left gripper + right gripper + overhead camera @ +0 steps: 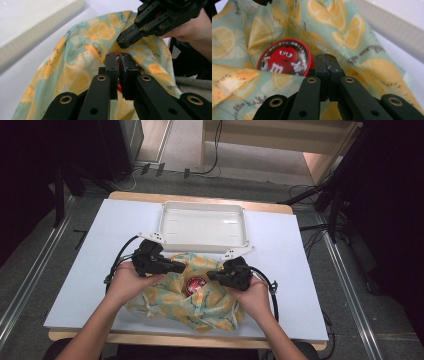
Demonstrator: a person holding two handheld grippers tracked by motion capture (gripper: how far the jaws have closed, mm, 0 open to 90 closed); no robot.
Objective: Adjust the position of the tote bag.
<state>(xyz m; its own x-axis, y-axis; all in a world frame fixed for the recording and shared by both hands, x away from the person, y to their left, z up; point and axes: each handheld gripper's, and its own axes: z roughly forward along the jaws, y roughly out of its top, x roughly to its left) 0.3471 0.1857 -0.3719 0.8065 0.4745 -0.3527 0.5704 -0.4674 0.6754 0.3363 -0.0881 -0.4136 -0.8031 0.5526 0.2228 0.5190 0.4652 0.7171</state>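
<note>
Left gripper point(118, 65), close to its own camera: black jaws drawn almost together, a narrow slit between the pads, a sliver of red visible through the slit. No fold of cloth can be made out between the pads. Tips sit over the pale green fabric bag printed with orange citrus slices point(75, 62).

Right gripper point(327, 65): jaws clenched pad to pad, no gap; whether they pinch cloth cannot be told. Tips rest at the bag's point(342, 30) open mouth, just beside the round red tin with a cartoon candy figure on its lid point(285, 60), which lies inside the bag.

High view: bag point(175, 307) on the white table sheet point(90, 270), near edge; both grippers meet over its middle. White rectangular plastic tray point(202, 209) just behind the bag.
</note>
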